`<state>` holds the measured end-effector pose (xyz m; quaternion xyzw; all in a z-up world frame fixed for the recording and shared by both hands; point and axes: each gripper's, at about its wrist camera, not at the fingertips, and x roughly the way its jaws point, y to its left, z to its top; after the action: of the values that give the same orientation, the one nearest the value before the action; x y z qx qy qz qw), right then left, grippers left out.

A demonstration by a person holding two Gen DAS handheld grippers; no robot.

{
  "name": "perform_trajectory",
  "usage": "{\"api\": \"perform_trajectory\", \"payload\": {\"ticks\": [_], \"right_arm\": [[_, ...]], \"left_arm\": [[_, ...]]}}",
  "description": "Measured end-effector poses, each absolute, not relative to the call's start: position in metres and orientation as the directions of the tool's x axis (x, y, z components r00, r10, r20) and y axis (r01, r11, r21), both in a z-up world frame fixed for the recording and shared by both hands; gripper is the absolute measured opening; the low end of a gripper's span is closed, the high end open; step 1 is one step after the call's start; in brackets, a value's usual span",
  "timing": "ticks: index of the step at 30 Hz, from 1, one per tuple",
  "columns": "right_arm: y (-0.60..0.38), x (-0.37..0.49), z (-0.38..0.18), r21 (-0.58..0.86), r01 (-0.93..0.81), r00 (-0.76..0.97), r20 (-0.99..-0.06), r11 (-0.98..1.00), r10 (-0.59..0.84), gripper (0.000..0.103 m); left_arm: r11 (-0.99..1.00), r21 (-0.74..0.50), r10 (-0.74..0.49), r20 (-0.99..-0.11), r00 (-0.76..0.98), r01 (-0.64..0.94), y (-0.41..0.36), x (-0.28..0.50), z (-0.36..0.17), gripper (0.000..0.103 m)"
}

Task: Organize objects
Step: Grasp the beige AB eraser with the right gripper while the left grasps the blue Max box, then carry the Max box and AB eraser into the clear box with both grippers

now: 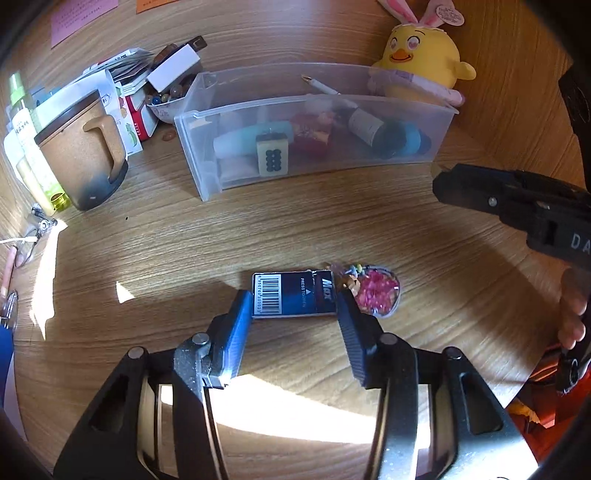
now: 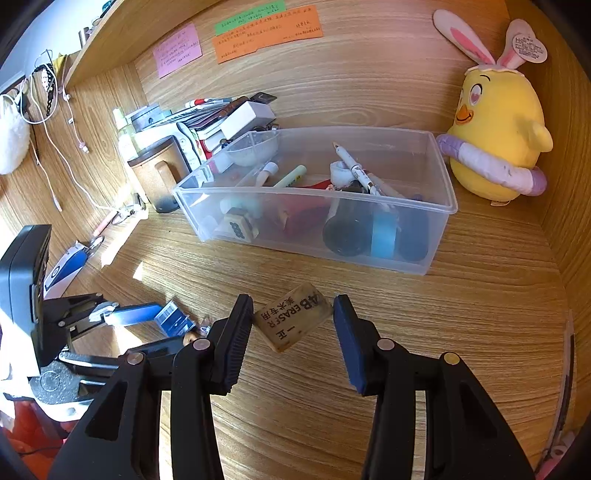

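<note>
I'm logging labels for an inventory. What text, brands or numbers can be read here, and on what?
"Max" and "PRESS TO OPEN": blue box between the left gripper fingers; its barcode digits are too small.
"4B ERASER": eraser in the right gripper.
"DA", cut off: right gripper body.
Sticky notes and plush tag: unreadable handwriting.

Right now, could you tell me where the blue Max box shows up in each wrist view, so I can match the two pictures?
Left wrist: the Max box lies flat on the desk at lower centre, between the left gripper's fingers.
Right wrist: only its barcode end shows, lower left, beside the left gripper.
Shared landmark: the clear bin with the yellow chick behind it.
</note>
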<state>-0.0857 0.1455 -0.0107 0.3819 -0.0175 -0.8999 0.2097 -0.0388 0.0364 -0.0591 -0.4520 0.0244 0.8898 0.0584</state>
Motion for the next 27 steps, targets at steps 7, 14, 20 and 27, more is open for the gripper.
{"api": "perform_trajectory", "payload": {"ticks": [7, 14, 20, 27], "right_arm": [[0.144, -0.091, -0.010, 0.204, 0.368, -0.621, -0.673, -0.907, -0.402, 0.042], [0.145, -0.098, 0.002, 0.205, 0.376, -0.644, -0.643, -0.904, -0.414, 0.042], [0.147, -0.101, 0.020, 0.191, 0.379, -0.683, -0.603, -0.906, -0.412, 0.042], [0.149, -0.111, 0.037, 0.163, 0.366, -0.725, -0.567, -0.916, -0.391, 0.042]], "left_arm": [[-0.996, -0.057, 0.091, -0.794, -0.602, -0.075, 0.026, -0.046, -0.052, 0.047], [-0.996, -0.077, 0.091, -0.738, -0.669, -0.051, 0.013, -0.048, -0.022, 0.047], [-0.994, -0.085, 0.106, -0.682, -0.723, -0.065, 0.013, -0.061, 0.008, 0.047], [-0.993, -0.080, 0.120, -0.644, -0.756, -0.089, 0.017, -0.081, 0.029, 0.047]]}}
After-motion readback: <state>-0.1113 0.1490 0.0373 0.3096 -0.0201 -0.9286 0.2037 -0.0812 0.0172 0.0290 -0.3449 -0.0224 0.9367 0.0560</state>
